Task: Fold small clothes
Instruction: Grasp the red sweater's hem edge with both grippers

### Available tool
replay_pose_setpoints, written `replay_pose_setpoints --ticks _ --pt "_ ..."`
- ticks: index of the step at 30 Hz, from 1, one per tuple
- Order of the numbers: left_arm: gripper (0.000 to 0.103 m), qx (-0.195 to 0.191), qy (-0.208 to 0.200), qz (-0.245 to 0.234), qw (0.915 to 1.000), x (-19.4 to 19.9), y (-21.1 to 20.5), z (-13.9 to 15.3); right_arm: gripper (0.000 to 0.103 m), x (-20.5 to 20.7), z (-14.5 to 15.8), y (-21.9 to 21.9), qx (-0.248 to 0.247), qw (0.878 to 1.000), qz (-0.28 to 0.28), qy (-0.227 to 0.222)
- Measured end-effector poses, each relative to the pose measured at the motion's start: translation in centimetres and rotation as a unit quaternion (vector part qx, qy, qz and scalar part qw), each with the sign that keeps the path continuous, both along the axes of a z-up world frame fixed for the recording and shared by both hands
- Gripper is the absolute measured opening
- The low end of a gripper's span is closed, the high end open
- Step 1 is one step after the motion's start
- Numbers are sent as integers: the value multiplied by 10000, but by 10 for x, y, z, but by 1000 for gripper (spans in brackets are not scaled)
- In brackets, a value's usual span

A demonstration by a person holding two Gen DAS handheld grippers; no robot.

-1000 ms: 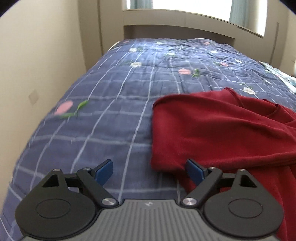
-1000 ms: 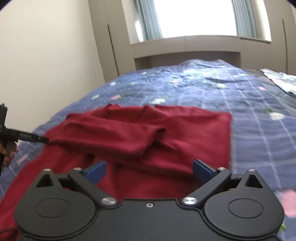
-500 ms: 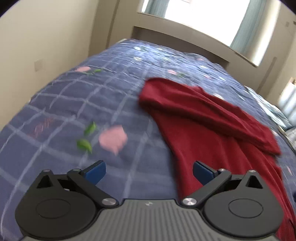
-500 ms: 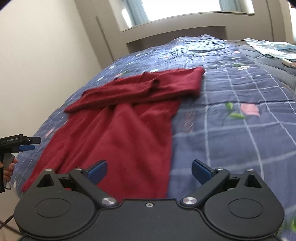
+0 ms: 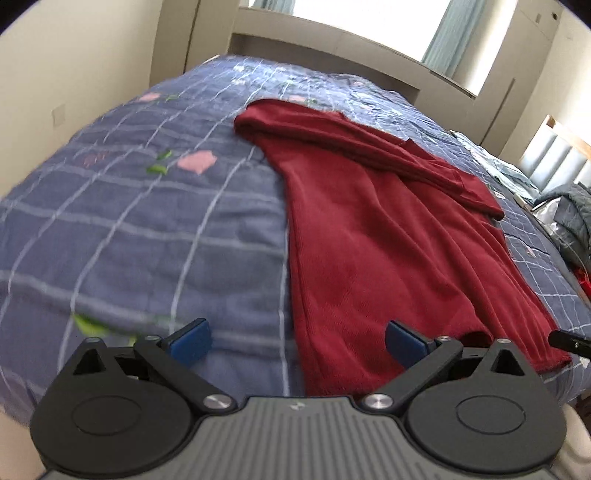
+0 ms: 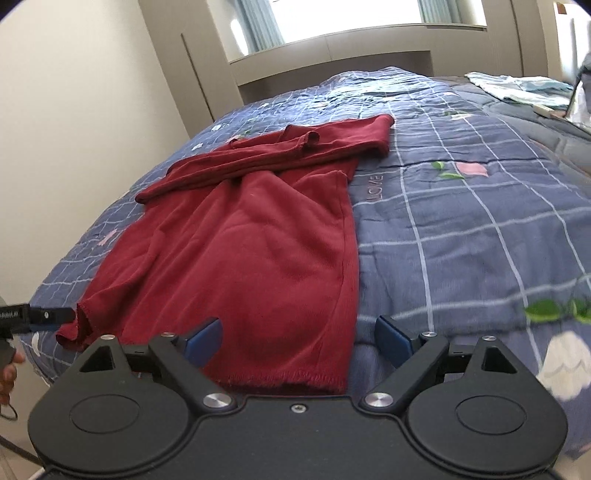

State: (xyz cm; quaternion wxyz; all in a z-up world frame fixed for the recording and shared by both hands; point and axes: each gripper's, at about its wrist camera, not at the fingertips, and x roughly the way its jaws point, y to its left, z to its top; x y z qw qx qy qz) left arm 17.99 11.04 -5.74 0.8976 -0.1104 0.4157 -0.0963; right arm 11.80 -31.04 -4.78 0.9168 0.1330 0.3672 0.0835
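Both grippers hovered at the red garment's (image 6: 258, 258) hem: left gripper (image 5: 297, 341) wide open and empty, right gripper (image 6: 297, 339) closing over the hem corner, pads apparently not yet pressing; pinching both corners seemed next.

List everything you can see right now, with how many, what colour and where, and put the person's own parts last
red garment: one, dark red, laid lengthwise on the bed, sleeves folded across its far end, hem at the near edge
bedspread: one, blue with white grid lines and flower prints, covering the bed
light clothes: a small pile, pale blue and white, far right on the bed
dark bundle: one, grey, at the right edge beside the bed
window: one, bright, with pale blue curtains, behind the bed
left gripper: one, black with blue pads, open, above the garment's left hem corner
right gripper: one, black with blue pads, jaws closing, nothing gripped, above the right hem corner
hand: one, at the left edge, partly visible
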Motion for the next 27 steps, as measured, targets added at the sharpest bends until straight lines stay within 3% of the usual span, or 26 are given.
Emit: replay_pose_setpoints --ticks 2,5,9,11,13,15,16,17,18,19,21,27 --pt "103 -41 -4 29 10000 -6 -2 -1 88 -3 -1 -1 49 10000 -63 -18" --pt "102 -82 52 71 9999 -12 -4 -1 77 -6 -1 -3 8 9998 -205 -25" --pt "94 -286 261 233 9990 -16 -4 2 60 -7 0 -5 18 9984 -544 119" --pt "87 -142 369 357 9986 -16 -7 4 54 -6 2 2 -172 9976 -644 168" --pt "82 100 430 440 9981 -15 -13 6 39 -7 3 9 -319 9975 -601 170" --pt "64 178 472 403 9979 -14 -19 8 32 -9 3 15 -409 9976 -531 162" --pt "59 171 484 372 9980 -14 -22 9 21 -10 5 16 -466 9977 -481 127" --pt "47 207 465 346 9981 -14 -25 12 14 -11 6 16 -487 9977 -469 88" --pt "20 191 451 259 9985 -14 -27 13 8 -12 8 12 -441 9978 -499 64" --pt "14 153 450 179 9987 -13 -29 15 7 -13 10 7 -353 9979 -548 49" --pt "5 161 391 187 9989 -14 -31 19 6 -17 15 -4 -246 9974 -679 -29" --pt "4 254 -88 316 9991 -32 -19 43 5 -38 42 -23 -165 9966 -710 -374"
